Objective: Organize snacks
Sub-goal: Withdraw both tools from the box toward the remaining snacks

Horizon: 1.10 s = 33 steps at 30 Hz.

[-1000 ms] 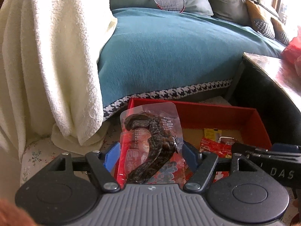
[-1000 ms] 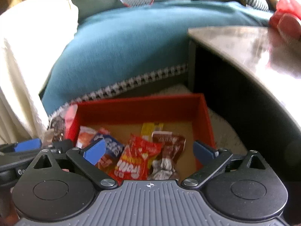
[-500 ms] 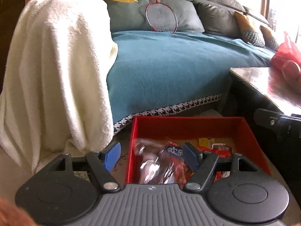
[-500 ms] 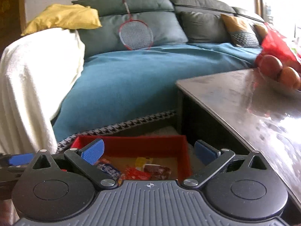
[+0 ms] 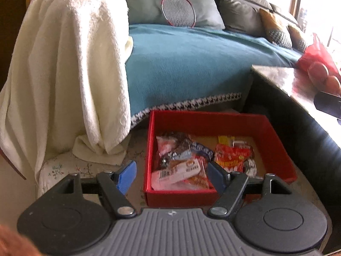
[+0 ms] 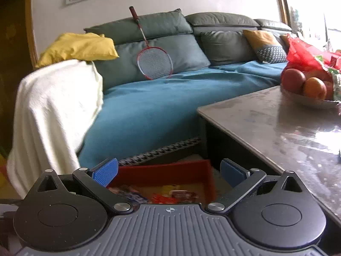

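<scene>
A red box (image 5: 204, 121) stands on the floor between the sofa and a low table. Several snack packets lie in it: a clear packet with dark contents (image 5: 172, 143), a white and orange packet (image 5: 181, 171), a blue one (image 5: 202, 149) and a red one (image 5: 231, 156). My left gripper (image 5: 171, 176) hovers open above the box's near left corner, with nothing between its blue pads (image 5: 126, 176). My right gripper (image 6: 169, 171) is open and empty too, higher up. It points toward the sofa, and only the far part of the red box (image 6: 191, 170) shows below it.
A sofa with a teal cover (image 5: 187, 68) runs behind the box, with a cream blanket (image 5: 70, 64) over its left arm. A grey low table (image 6: 287, 123) stands on the right with a fruit bowl (image 6: 307, 85) and a red bag (image 6: 302, 51). A badminton racket (image 6: 154, 64) leans on the cushions.
The clear packet that sat between my left pads has dropped into the red box. Both grippers have risen and drawn back; the right one has tipped up toward the sofa and table.
</scene>
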Available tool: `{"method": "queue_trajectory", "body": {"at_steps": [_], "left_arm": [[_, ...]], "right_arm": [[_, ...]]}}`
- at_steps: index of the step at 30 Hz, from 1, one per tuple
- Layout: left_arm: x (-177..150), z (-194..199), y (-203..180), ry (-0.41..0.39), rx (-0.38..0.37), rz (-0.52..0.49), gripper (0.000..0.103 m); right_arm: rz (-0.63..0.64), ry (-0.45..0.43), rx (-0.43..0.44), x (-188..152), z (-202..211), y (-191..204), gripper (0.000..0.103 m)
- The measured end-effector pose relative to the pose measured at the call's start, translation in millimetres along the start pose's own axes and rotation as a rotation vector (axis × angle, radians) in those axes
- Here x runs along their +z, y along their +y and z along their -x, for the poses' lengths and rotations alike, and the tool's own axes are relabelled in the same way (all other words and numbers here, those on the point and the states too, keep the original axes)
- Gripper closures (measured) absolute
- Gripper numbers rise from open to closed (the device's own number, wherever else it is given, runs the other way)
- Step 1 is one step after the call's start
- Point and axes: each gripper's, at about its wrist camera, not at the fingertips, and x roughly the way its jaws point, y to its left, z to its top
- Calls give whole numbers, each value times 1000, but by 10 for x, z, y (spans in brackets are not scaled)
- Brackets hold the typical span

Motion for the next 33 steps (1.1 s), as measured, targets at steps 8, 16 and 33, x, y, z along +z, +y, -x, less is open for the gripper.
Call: {"method": "queue_trajectory", "body": {"at_steps": [8,16,33], "left_arm": [[-280,-49,-114,104,-77,-49,36],[-504,-458,-195,271,-94,-22,36],[-544,-908,-208,384,-50,325,15]], "right_arm": [[61,-61,-47,-124,359,37,0],[-36,138,22,-241,89,-261,0],[-48,214,-15,-376,15,-569,0]]}}
